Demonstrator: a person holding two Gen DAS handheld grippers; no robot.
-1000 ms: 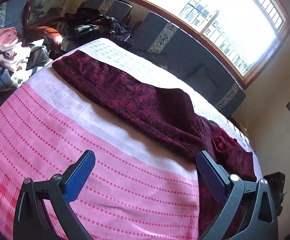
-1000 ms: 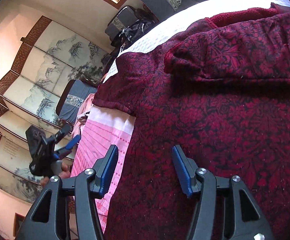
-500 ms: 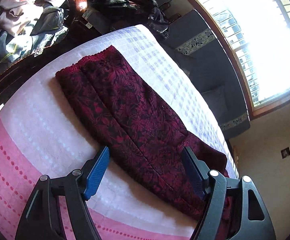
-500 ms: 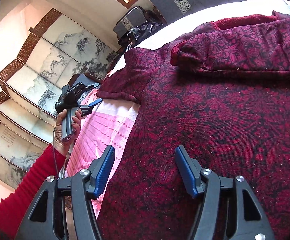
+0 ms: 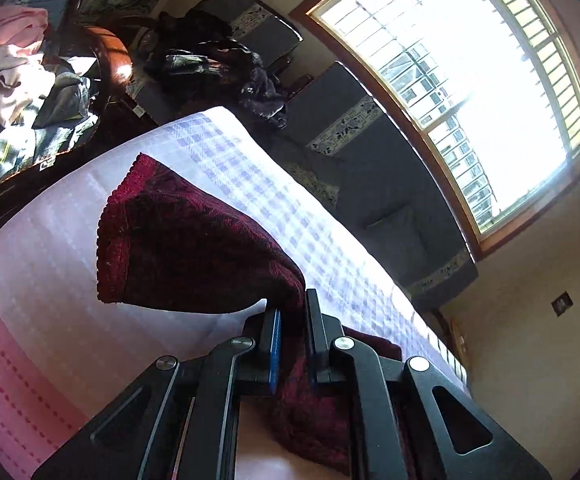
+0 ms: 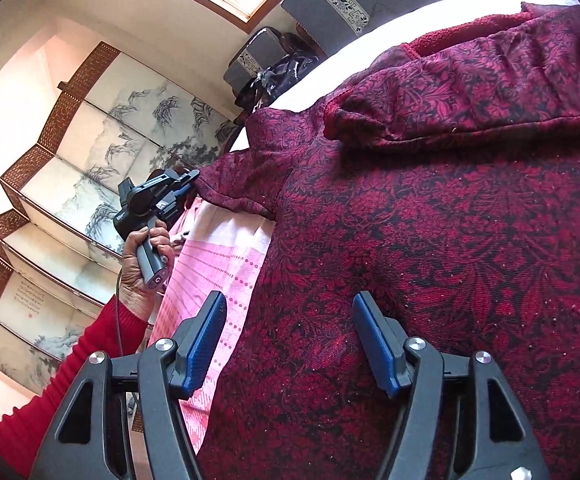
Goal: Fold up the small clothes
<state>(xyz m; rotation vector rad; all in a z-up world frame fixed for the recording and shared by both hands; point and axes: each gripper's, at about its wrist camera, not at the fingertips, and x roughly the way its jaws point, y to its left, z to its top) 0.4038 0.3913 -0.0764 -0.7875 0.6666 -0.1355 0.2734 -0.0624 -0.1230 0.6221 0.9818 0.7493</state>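
Left wrist view: your left gripper (image 5: 292,320) has just clamped tight on the dark red garment (image 5: 194,252), pinching a fold of the leg part near its lace-trimmed hem, and that end now hangs lifted off the bed (image 5: 42,280). A second ago those jaws stood wide over the pink cover with the cloth lying flat; half a second ago they straddled the leg without touching it. That grip likely means the fold can begin: the hem end is ready to be carried toward the body of the garment.

In the right wrist view your right gripper (image 6: 298,340) is open and widening a little, with the garment's edge lying under the gap and nothing pinched. Your left hand (image 6: 144,258) now sits at the far corner of the cloth, nearer than before.
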